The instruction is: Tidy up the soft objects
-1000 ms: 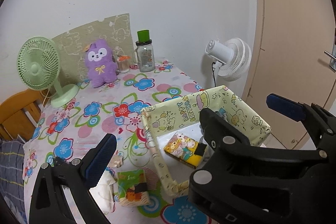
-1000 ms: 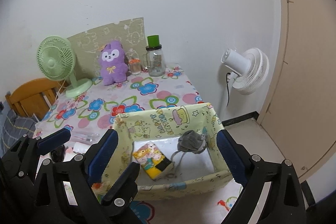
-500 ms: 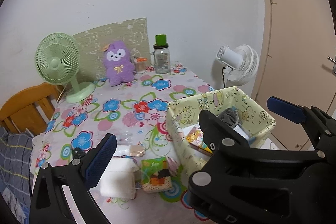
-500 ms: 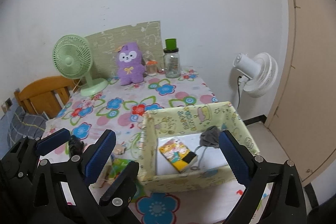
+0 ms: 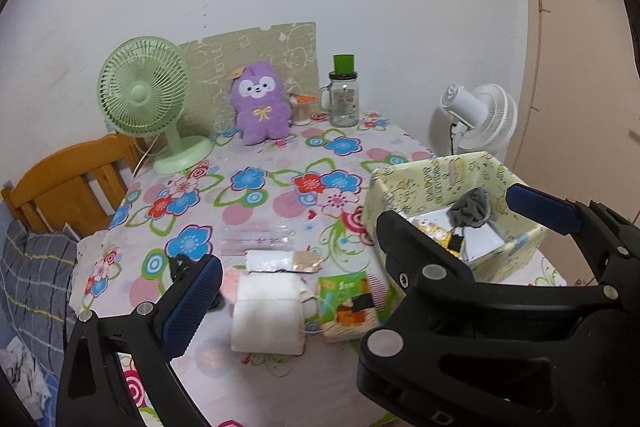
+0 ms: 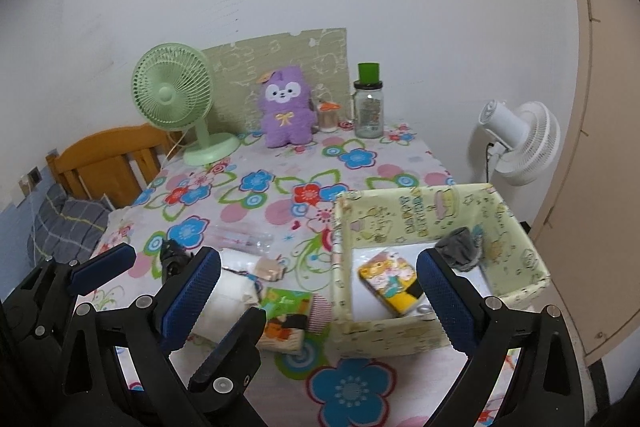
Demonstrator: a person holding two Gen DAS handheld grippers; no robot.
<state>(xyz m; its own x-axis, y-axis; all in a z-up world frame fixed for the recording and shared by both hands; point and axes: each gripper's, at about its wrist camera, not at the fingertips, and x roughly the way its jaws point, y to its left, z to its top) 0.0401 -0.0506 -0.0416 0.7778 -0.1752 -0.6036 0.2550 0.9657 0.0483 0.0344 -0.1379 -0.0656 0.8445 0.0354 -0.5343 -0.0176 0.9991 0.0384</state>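
Note:
A pale yellow fabric box (image 6: 416, 203) (image 5: 424, 179) stands on the table's right side. It holds a yellow tissue pack (image 6: 390, 277) and a grey sock (image 6: 460, 249) (image 5: 470, 209). Left of the box lie a green tissue pack (image 5: 346, 303) (image 6: 286, 315), a white folded cloth (image 5: 268, 319) (image 6: 228, 301), a small white-and-tan roll (image 5: 282, 261) and a black item (image 6: 172, 255). A purple plush (image 5: 260, 105) (image 6: 286, 109) sits at the back. My left gripper (image 5: 364, 251) and right gripper (image 6: 320, 299) are both open and empty, above the table's front edge.
A green desk fan (image 5: 152, 99) stands at the back left, a glass jar with a green lid (image 5: 344, 93) at the back right. A clear plastic wrapper (image 5: 256, 237) lies mid-table. A wooden chair (image 5: 68, 183) is left of the table, a white fan (image 5: 476, 119) and a door to the right.
Both grippers have pulled back and up from the box, so more of the table shows. The items left of the box have come into view. Both grippers stay open.

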